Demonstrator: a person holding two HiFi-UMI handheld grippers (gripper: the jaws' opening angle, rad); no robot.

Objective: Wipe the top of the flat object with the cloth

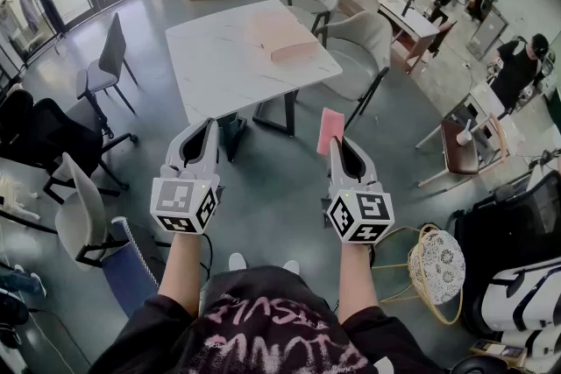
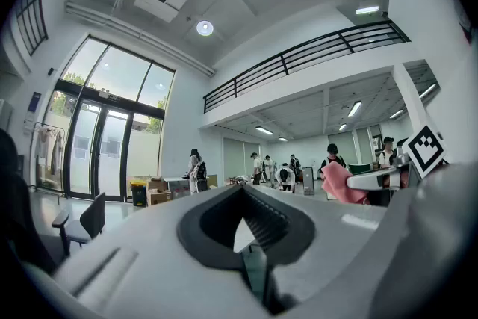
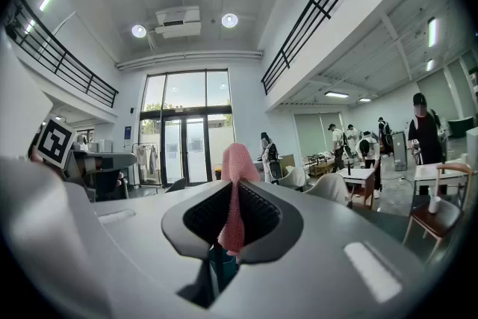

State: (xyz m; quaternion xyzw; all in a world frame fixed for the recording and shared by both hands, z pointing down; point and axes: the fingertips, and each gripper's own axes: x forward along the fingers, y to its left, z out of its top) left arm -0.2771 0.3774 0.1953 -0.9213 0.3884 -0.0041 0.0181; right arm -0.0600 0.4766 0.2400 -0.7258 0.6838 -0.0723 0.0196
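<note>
Head view showed the right gripper (image 1: 335,143) clenched on a pink cloth (image 1: 330,127), which stood up from between its jaws. The left gripper (image 1: 210,127), at nine o'clock of it, was closed on nothing. The flat pinkish box (image 1: 282,35) lay on the white table (image 1: 219,70) at twelve o'clock, well apart from both grippers.

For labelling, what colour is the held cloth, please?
Pink woven cloth; right gripper view shows it best.
</note>
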